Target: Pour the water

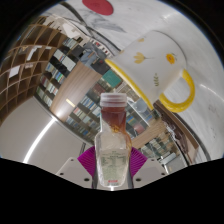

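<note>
A clear plastic bottle point(113, 140) with a pale cap and a reddish band on its neck stands between my fingers, and my gripper point(113, 160) is shut on it, both magenta pads point(88, 157) pressing its sides. The bottle's mouth points toward a white mug point(155, 62) with yellow flower prints and a yellow handle point(180, 92), which lies just beyond the cap. The whole scene appears tilted. I cannot see any water stream.
Bookshelves point(50, 60) packed with books fill the background on the left. A pale table surface point(40, 125) stretches below them. A red round shape point(98, 6) shows at the far top.
</note>
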Motion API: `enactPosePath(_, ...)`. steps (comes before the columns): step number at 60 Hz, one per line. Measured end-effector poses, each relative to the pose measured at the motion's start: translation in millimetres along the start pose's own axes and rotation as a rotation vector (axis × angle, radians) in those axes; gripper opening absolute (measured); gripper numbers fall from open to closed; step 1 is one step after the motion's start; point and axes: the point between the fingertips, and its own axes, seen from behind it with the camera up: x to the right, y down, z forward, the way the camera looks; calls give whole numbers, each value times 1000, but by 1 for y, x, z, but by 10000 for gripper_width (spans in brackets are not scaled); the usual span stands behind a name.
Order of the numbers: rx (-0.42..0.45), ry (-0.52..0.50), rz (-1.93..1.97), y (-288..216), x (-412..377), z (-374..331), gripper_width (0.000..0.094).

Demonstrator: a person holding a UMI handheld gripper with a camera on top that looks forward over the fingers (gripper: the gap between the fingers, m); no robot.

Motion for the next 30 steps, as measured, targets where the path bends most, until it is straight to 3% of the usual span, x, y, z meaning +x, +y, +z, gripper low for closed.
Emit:
enactPosePath(9,-82,15,-226,35,-34,-5,400)
enactPosePath(16,-121,41,-758,38,-82,13,399)
enactPosePath(23,-60,51,-1336,38,-141,22,401)
enactPosePath(30,24,94,-1814,7,-186,14,402)
